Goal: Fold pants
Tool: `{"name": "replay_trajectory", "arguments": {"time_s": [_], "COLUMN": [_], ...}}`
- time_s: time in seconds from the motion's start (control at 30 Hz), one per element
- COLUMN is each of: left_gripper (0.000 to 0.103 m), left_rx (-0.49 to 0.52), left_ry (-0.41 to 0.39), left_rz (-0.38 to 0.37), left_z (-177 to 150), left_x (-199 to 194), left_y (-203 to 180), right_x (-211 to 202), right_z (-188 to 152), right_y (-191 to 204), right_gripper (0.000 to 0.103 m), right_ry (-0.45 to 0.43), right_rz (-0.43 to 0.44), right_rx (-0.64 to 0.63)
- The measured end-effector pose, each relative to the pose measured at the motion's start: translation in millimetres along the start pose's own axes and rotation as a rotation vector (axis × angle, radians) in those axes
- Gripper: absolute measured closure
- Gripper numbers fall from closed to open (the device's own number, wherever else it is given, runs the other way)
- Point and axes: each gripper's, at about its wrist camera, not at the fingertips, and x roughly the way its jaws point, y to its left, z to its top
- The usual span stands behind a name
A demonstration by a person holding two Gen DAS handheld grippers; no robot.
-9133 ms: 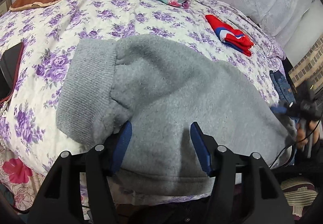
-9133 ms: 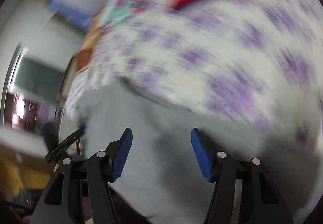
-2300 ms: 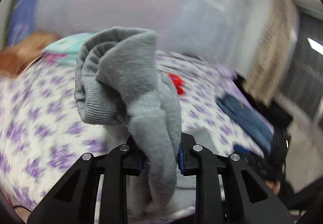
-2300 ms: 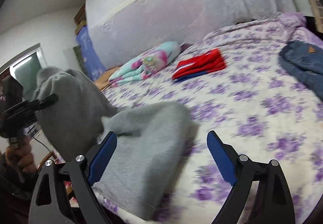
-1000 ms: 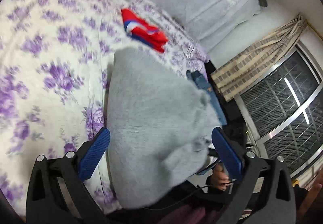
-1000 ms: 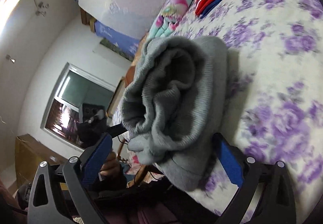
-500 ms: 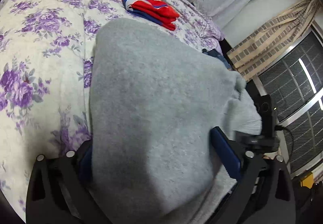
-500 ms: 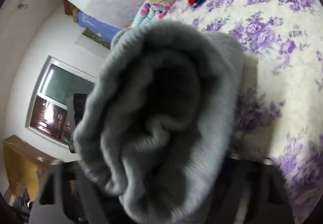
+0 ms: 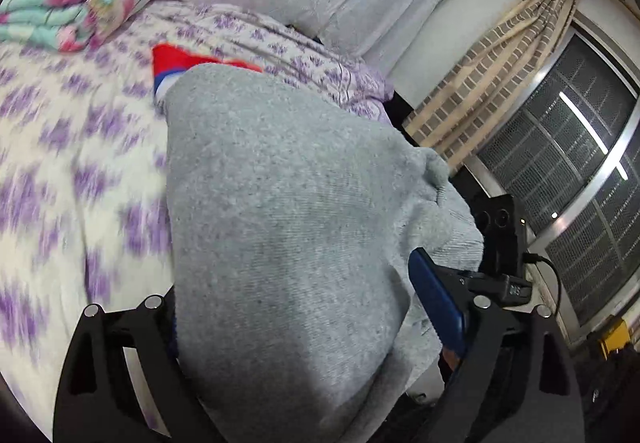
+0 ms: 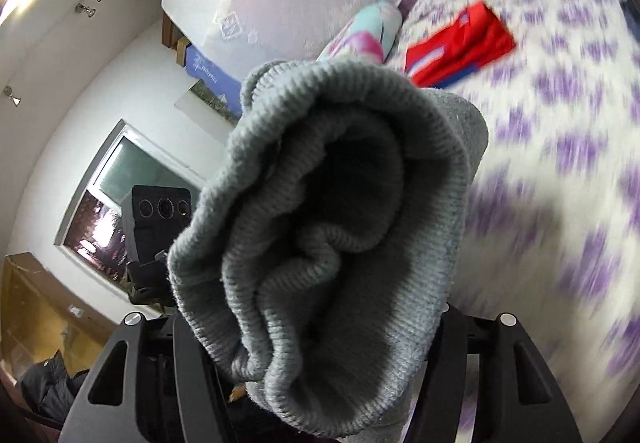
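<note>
The grey pants (image 9: 280,203) are folded into a thick bundle that fills the left wrist view. My left gripper (image 9: 296,295) has its jaws closing on that bundle. One blue pad (image 9: 436,303) lies against the cloth's right edge, and the other finger is hidden under the cloth. In the right wrist view the ribbed end of the grey pants (image 10: 340,163) bulges up between the fingers. My right gripper (image 10: 316,323) is closing on it too, both pads buried in the fabric. The bundle hangs above the bed.
The bed with its purple-flowered sheet (image 9: 60,163) lies below and to the left. A folded red garment (image 9: 176,61) and a folded floral blanket (image 9: 72,15) rest farther back. A curtain (image 9: 500,63) and a barred window stand to the right.
Both grippers have narrowed around the folded pants, which a second ago lay on the bed between wide jaws. The bundle has risen with them, and the bed looks lower and blurred.
</note>
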Motion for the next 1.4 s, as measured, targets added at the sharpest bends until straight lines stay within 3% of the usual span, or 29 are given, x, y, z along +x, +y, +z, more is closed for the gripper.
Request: {"name": "replay_trajectory", "arguments": {"time_s": [0.3,0.4,0.43,0.47,0.53,0.6,0.67,0.7,0.83,0.93,1.03,1.23,1.3,1.4], "left_gripper": [0.014,0.013,0.013,0.013,0.013,0.014,0.012,0.012,0.012,0.012,0.007,0.005,0.005,0.005], "left_rx": [0.022,-0.008,-0.032,-0.064,-0.149,-0.270,-0.372,-0.369,-0.358,-0.372,-0.318,0.002,0.071,0.102], "left_ry": [-0.157,-0.196,-0.196,-0.182,-0.092,0.026,-0.009,-0.027,-0.065,-0.122,-0.161,-0.154,-0.167,-0.221], "left_rz": [0.033,0.033,0.039,0.051,0.123,0.255,0.166,0.138,0.145,0.145,0.182,0.319,0.348,0.416], "left_z": [173.5,223.0,232.8,241.3,252.5,246.4,237.4,237.1,240.4,233.8,203.0,86.7,41.1,-9.2], "left_x": [47.5,83.5,98.8,117.8,173.3,219.2,218.0,210.1,177.1,136.7,87.3,0.4,-22.7,-44.6], "left_y": [17.4,55.4,71.4,90.2,141.5,196.7,220.8,218.8,204.2,184.7,136.5,6.7,-23.5,-45.5], "right_x": [14.5,50.1,62.3,86.3,125.9,171.2,170.1,162.5,110.5,66.8,23.9,-23.4,-37.1,-51.5], "right_z": [186.3,236.8,244.5,256.2,269.1,275.9,276.3,278.1,285.9,266.8,212.0,43.4,1.0,-35.5], "right_y": [7.4,-19.0,-30.8,-52.0,-86.1,-130.8,-139.1,-134.7,-110.2,-85.3,-44.3,37.8,57.2,72.6], "right_gripper": [0.037,0.023,0.014,0.008,0.007,0.008,0.007,0.008,0.007,0.007,0.004,0.004,0.004,0.004], "right_ry": [-0.148,-0.181,-0.180,-0.180,-0.184,-0.090,-0.123,-0.136,-0.223,-0.312,-0.343,-0.363,-0.387,-0.403], "right_rz": [-0.133,-0.195,-0.218,-0.284,-0.439,-0.625,-0.580,-0.560,-0.577,-0.612,-0.590,-0.542,-0.525,-0.537], "right_rx": [-0.152,-0.158,-0.141,-0.118,-0.115,-0.119,-0.157,-0.166,-0.189,-0.190,-0.205,-0.381,-0.420,-0.437]}}
